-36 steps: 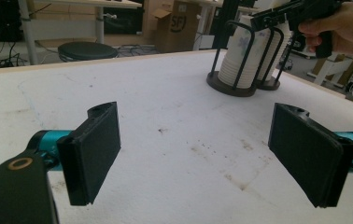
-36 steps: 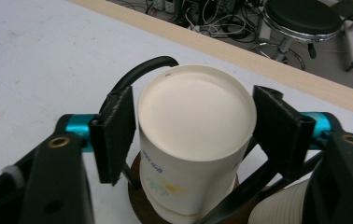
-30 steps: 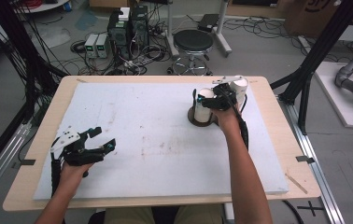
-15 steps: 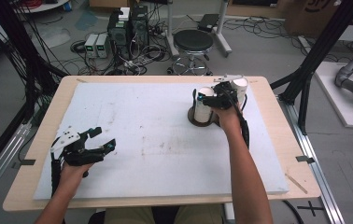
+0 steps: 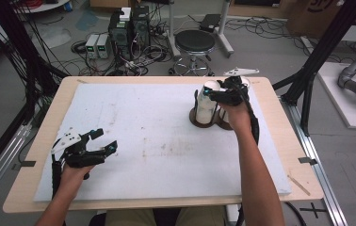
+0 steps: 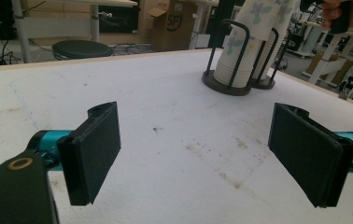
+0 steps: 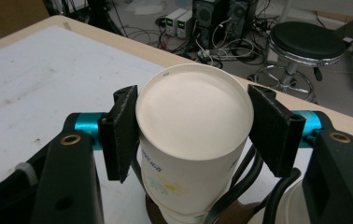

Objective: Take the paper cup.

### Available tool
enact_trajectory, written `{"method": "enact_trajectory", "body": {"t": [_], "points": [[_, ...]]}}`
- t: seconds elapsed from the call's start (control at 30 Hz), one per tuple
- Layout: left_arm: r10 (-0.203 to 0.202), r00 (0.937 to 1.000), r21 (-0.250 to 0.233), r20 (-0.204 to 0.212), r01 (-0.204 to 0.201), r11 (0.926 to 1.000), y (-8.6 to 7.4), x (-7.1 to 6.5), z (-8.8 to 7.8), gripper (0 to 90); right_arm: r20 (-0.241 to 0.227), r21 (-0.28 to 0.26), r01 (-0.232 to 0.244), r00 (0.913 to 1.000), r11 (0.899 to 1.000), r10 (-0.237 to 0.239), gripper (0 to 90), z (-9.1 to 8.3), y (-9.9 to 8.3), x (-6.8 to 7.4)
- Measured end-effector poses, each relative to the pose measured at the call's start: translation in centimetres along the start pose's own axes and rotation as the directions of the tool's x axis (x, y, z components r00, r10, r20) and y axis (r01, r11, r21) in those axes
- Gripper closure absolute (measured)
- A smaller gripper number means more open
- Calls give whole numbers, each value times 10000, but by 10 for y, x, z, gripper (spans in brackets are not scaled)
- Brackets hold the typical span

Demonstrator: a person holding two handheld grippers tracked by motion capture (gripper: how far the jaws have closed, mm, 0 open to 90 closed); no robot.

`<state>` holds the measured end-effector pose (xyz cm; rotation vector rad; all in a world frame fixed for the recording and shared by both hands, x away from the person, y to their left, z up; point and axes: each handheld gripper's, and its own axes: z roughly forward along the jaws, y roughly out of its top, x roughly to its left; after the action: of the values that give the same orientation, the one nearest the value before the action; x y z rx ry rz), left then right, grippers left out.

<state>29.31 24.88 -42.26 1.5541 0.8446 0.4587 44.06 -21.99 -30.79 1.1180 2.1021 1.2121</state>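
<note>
The right gripper (image 7: 191, 135) is closing on the top paper cup (image 7: 194, 140) of an upside-down stack in a dark wire cup holder (image 5: 206, 120), at the far right of the white foam mat (image 5: 157, 141). Its jaws have just been closing, and the cup is sitting squarely between them: in the right gripper view the two black pads are flanking the cup just under its upturned base, the left pad against the wall and the right pad touching or very nearly so, though the angle is making that last contact hard to confirm. So the step in hand is looking like pulling one cup off the stack.

The next move is calling for a straight upward lift along the holder's upright wires, keeping the cup level so that it is not dragging the cup beneath along with it. The grip wants to stay gentle, since thin paper walls are likely to buckle under a hard squeeze. A second cup stack (image 6: 270, 56) is standing just beside the first, in a holder of its own.

The left gripper (image 5: 104, 143) is hovering low over the near left part of the mat, its jaws standing wide with nothing between them, well apart from the cups.
</note>
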Motion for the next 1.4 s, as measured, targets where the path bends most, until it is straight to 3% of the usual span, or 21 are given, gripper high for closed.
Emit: {"method": "enact_trajectory", "body": {"t": [0.27, 0.4, 0.57, 0.67, 0.7, 0.77, 0.87, 0.9, 0.93, 1.1, 1.4], "points": [[0, 10000, -10, 23, 0, 10000, 0, -1, 0, 170, -236, -482, 253, 9994, 9985, -264, 384, -21, 8, 3], [-56, 10000, -13, 56, 56, 10000, -1, -1, 0, 170, -614, -765, 277, 9976, 9967, -325, 384, -34, 9, 4], [11, 9999, 22, 105, -11, 10000, -1, -2, 0, 170, -1219, -1056, 602, 9899, 9926, -730, 384, -51, 6, 8], [-11, 9999, 29, 130, 11, 10000, -1, -2, 0, 170, -1795, -1029, 869, 9782, 9909, -1044, 384, -60, 2, 15], [3, 9999, 38, 138, -4, 10000, -1, -2, 0, 170, -2218, -1002, 1051, 9670, 9894, -1252, 384, -63, -3, 19], [12, 9999, 46, 150, -12, 10000, -2, -2, 0, 170, -2383, -990, 1125, 9620, 9887, -1333, 384, -64, -4, 21], [59, 9998, 38, 202, -59, 10000, -2, -3, -1, 170, -3039, -977, 1481, 9372, 9841, -1712, 384, -66, -14, 30], [101, 9997, 38, 214, -102, 9999, -2, -3, -1, 170, -3422, -992, 1743, 9185, 9797, -1981, 384, -66, -22, 36], [104, 9997, 24, 222, -105, 9999, -2, -3, -2, 170, -3422, -992, 1743, 9185, 9797, -1981, 384, -66, -22, 36], [220, 9997, 23, 128, -221, 9998, -2, -5, -6, 170, -4167, -902, 1875, 8849, 9781, -2081, 384, -59, -46, 47], [497, 9985, -197, 229, -493, 9986, 0, -15, -10, 170, -4271, -855, 2042, 8768, 9752, -2210, 384, -54, -65, 59]]}}
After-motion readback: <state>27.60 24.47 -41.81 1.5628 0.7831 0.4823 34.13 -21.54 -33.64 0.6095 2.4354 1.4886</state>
